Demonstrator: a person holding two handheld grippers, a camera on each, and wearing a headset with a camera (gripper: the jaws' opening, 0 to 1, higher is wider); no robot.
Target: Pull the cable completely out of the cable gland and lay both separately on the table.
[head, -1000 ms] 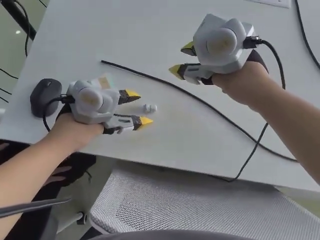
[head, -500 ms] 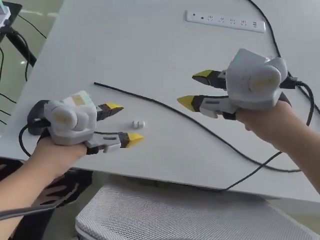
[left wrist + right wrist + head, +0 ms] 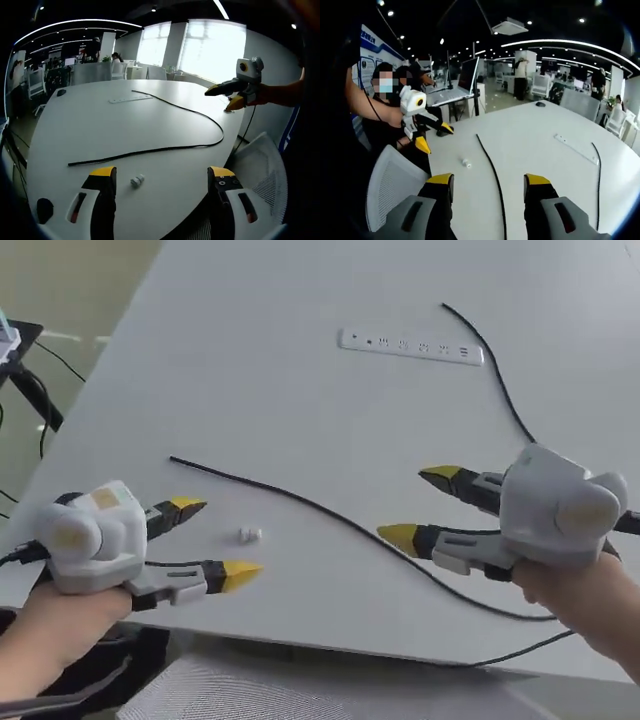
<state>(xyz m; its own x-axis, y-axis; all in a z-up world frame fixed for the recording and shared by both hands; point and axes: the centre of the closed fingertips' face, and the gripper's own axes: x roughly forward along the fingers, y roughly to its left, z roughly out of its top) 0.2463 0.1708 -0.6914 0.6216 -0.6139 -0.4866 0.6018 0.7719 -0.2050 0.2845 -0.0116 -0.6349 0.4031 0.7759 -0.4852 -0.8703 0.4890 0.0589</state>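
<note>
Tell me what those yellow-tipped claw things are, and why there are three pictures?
A person holds a tool in each hand, with yellow-tipped tongs. The left tongs and the right tongs are both open and hold nothing. The head view comes from a camera on the person's head, looking down. The two round pictures come from cameras riding on the tools, each looking out between its own tongs. On the pale grey table lie a long thin black cable, a small white plastic cable gland lying apart from it, and a flat white power strip farther away.
</note>
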